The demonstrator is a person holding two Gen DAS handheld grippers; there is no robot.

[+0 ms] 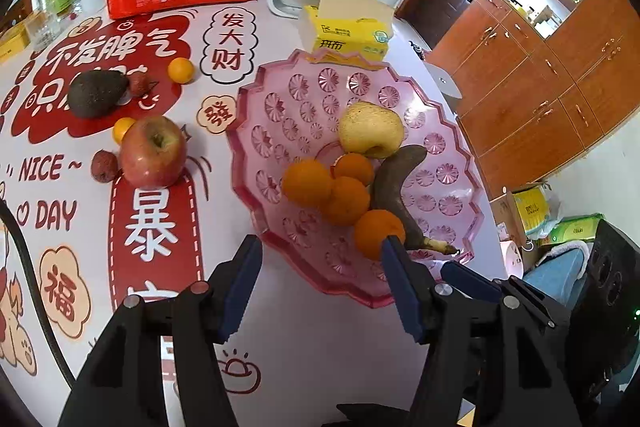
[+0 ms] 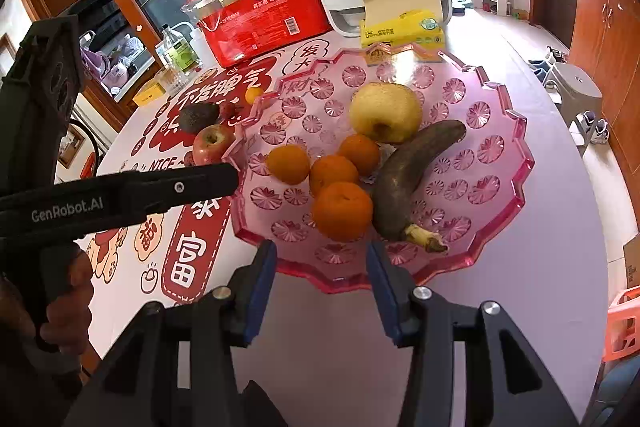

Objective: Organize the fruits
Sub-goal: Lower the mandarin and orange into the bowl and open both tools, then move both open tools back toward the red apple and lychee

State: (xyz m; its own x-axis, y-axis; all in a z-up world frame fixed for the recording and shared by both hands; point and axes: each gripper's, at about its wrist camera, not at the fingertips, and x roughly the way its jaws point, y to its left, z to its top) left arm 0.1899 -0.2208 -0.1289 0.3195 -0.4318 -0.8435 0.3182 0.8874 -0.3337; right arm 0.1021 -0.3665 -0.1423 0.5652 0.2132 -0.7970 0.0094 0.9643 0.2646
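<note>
Six loose fruits, including a firm, fairly heavy red apple (image 1: 154,151) and a softer dark avocado (image 1: 96,93), lie on the printed tablecloth (image 1: 320,355) beside the pink scalloped plastic tray (image 1: 464,143); grasp the apple across its widest girth, the avocado lightly. Both the left gripper (image 1: 320,281) and right gripper (image 2: 322,291) stand apart and empty. Only the right wrist view shows the hand (image 2: 64,311) gripping the left tool; only the left shows two lychees and two small oranges clearly.

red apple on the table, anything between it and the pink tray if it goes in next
Nothing visible blocks it. The red apple sits on the tablecloth just outside the pink tray, with bare cloth between. The tray's near part is free; the oranges lie further in.
</note>
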